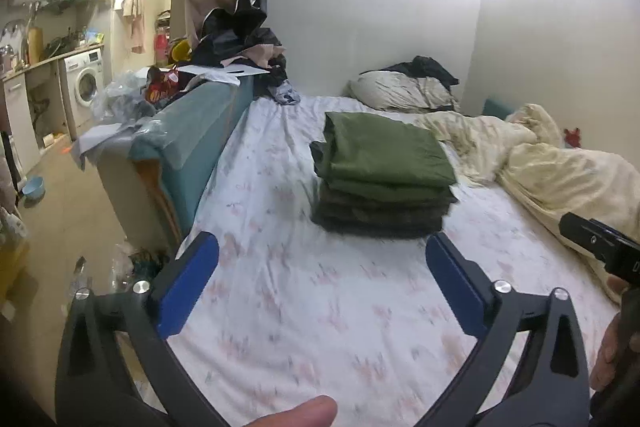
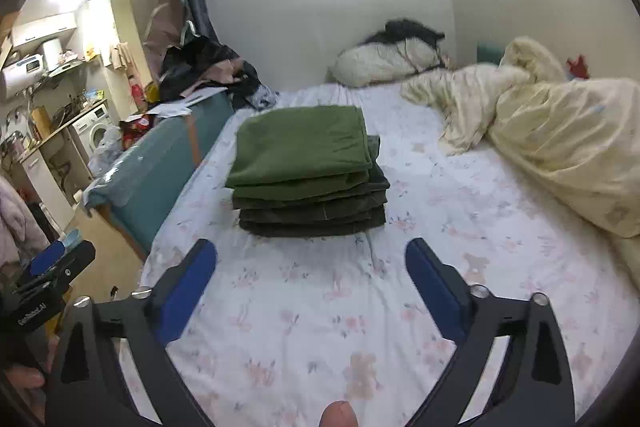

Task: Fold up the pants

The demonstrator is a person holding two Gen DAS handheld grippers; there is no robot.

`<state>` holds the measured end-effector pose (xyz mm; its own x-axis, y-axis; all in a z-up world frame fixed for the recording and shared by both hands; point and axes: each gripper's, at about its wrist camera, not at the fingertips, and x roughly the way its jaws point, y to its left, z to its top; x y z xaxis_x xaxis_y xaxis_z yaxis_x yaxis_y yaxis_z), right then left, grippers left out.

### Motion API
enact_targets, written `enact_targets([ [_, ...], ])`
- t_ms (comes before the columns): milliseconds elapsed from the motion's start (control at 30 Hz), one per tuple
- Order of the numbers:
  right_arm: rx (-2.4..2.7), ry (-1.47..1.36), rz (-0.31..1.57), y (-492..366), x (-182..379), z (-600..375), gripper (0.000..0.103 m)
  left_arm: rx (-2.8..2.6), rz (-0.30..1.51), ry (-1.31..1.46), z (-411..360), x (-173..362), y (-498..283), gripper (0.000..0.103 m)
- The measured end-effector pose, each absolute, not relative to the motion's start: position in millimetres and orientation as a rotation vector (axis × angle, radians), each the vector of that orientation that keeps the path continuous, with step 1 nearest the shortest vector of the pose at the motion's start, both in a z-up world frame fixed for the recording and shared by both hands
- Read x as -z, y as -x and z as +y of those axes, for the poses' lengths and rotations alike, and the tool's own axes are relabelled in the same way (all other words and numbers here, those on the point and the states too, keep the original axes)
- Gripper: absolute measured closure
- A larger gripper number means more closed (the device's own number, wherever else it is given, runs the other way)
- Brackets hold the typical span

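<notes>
Two grippers in view, one per hand. Left gripper (image 1: 322,251): jaws wide apart, nothing between the blue pads (image 1: 188,281). Right gripper (image 2: 311,257): jaws likewise wide apart, empty. Both held above the sheet (image 1: 304,327), short of the pile and not touching it.

One stack (image 2: 310,171) of folded pants on the bed, near the teal footboard (image 2: 160,167). Top piece (image 1: 384,153) green, one more green fold beneath, then darker layers; exact count of garments cannot be told from the edges. Stack squared, slightly offset between layers.

One pillow (image 2: 384,65) at the wall, dark cloth upon it. One cream duvet (image 2: 560,143) bunched at the right. One washer (image 1: 86,83) beyond the footboard.
</notes>
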<state>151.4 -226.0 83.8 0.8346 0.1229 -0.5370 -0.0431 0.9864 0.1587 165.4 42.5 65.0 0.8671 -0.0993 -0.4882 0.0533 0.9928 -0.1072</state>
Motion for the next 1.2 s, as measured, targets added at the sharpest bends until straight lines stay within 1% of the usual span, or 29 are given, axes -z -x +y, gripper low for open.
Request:
enact_targets([
  [133,-0.078,-0.116,0.543,-96.9,-93.9,-217.5,0.0,0.141,0.497,0.054,35.0,-78.1,-108.8,0.001],
  [233,-0.08,-0.098,0.529,-57.0,-94.5,-211.4,0.0,0.171,0.522,0.059,35.9,-77.9,-69.4,0.001],
  [367,-0.091,-0.095,0.533,-12.1,-81.0,-206.9,0.0,0.129,0.532,0.057,41.4,-62.6,-26.0,0.001],
  [533,-0.098,-0.077,0.496,25.6,-55.9,-196.0,0.0,0.133,0.563,0.086,39.5,-33.6,-7.0,0.001],
  [667,-0.107,-0.13,0.543,23.2,-44.2,-194.5,0.0,0.137,0.555,0.05,29.9,-25.2,0.4,0.001],
  [867,-0.073,-0.125,0.606,8.9,-23.4,-191.7,0.0,0.113,0.56,0.069,27.8,-22.7,-13.4,0.001],
  [1200,-0.06,-0.112,0.607,9.2,-18.5,-190.4,0.0,0.12,0.587,0.089,34.1,-21.4,-14.6,0.001],
])
